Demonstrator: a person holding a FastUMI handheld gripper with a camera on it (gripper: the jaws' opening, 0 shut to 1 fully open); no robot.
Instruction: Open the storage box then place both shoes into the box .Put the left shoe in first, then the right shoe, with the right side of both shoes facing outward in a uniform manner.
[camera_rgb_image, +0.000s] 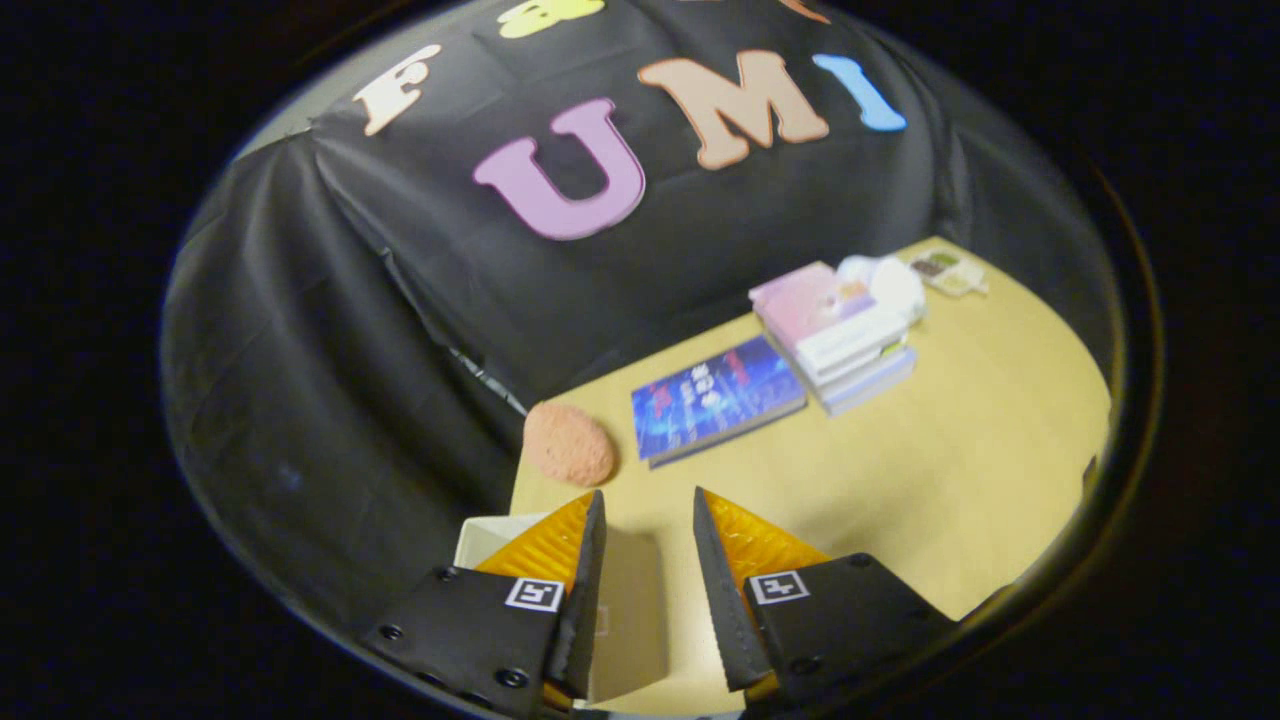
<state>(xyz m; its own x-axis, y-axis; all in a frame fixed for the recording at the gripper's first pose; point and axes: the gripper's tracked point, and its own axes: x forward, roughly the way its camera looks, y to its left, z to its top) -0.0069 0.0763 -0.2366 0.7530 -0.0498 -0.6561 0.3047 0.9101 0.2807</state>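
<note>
Gripper (648, 505) tilted over the near corner of the wooden table (950, 480). Jaws stand apart with a clear gap between the fingertips — nothing gripped, neither finger touching anything.

Storage box (625, 610): pale, sits directly under the fingers at the table's near edge. One white edge shows beside the outer finger; a pale flat panel runs down through the gap between the fingers. Cannot tell whether that panel is the lid or a wall, nor whether the box is open.

Just ahead of the fingertips — a rough pinkish oval lump (569, 443), lying on the table against the black cloth wall (330, 380). Next to it, farther along, a blue book (716, 398) lies flat. Touching the blue book's far end, a stack of pale books (838, 338). Something white and crumpled (885, 282) rests against the far side of the stack. Beyond that, a small flat packet (950, 271) at the far corner.
</note>
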